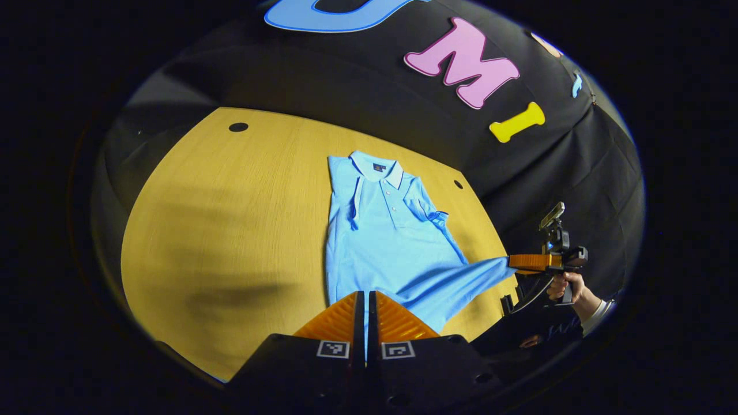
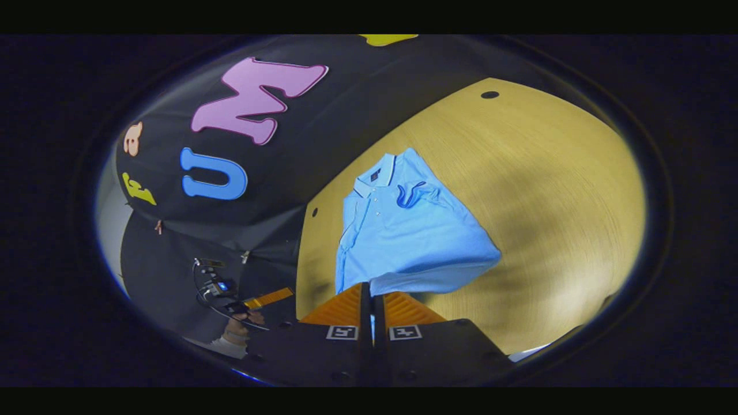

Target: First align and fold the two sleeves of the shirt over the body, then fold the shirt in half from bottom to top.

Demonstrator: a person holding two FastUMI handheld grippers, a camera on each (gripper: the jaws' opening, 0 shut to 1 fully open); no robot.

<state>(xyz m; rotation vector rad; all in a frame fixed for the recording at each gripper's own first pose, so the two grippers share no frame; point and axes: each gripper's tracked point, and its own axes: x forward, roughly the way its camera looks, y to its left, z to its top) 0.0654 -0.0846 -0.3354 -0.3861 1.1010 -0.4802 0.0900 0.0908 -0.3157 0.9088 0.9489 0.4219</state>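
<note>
- A light blue polo shirt (image 1: pixel 383 242) lies face up on a wooden table (image 1: pixel 230 230), collar toward the far wall, hem toward the near edge.
- Both short sleeves are already folded inward over the chest; in the right gripper view one sleeve (image 2: pixel 412 195) shows as a curled fold just below the collar.
- The left gripper (image 1: pixel 365 300) sits at the near hem, its fingers pressed together with a thin strip of blue cloth caught between them, so it is clamped on the shirt.
- The right gripper (image 1: pixel 522 262) shows in the left gripper view at the right, held by a hand (image 1: pixel 568 286) with a white cuff; it grips the hem's right corner, which is lifted off the table and drawn out to the right in a taut point.
- In the right gripper view the right gripper (image 2: pixel 372 302) has its fingers closed with blue cloth between them, and the hem rises from the table toward them.
- The shirt's upper half lies flat on the table; a dark round hole (image 1: pixel 238 127) marks the table's far left corner.
</note>
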